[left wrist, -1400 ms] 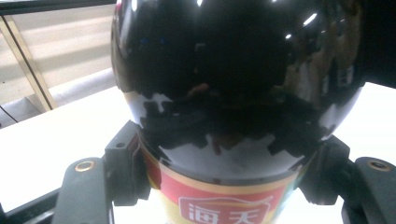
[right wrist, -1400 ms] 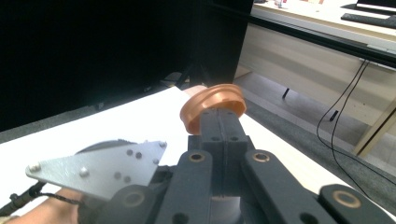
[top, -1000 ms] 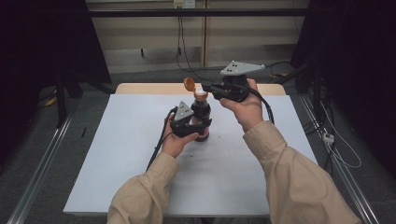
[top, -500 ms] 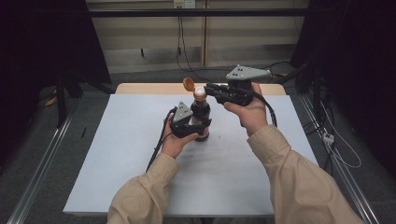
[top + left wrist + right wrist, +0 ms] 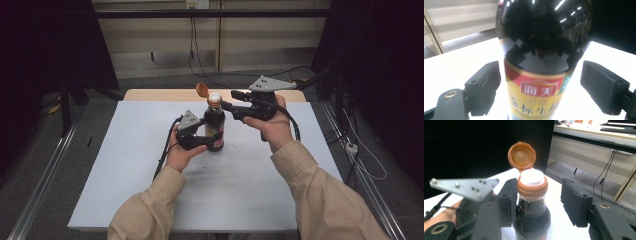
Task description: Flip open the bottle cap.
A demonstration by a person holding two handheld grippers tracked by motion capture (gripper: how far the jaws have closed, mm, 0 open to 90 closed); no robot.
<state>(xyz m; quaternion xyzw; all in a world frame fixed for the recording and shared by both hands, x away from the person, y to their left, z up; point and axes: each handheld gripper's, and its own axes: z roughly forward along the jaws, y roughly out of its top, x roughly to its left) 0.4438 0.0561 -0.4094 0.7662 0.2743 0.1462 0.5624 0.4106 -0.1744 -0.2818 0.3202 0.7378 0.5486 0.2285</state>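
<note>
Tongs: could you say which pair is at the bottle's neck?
The right tongs, beside the orange cap; the left tongs flank the label. Both have just been opening, bottle between.

A white table (image 5: 125, 165) stands on grey floor (image 5: 45, 165). Behind it, a pale wall (image 5: 150, 40) with dangling cables (image 5: 192, 45); dark curtains (image 5: 45, 45) hang left and right.

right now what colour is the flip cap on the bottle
Orange-brown, flipped open; the flip cap shows best in the right gripper view.
</note>
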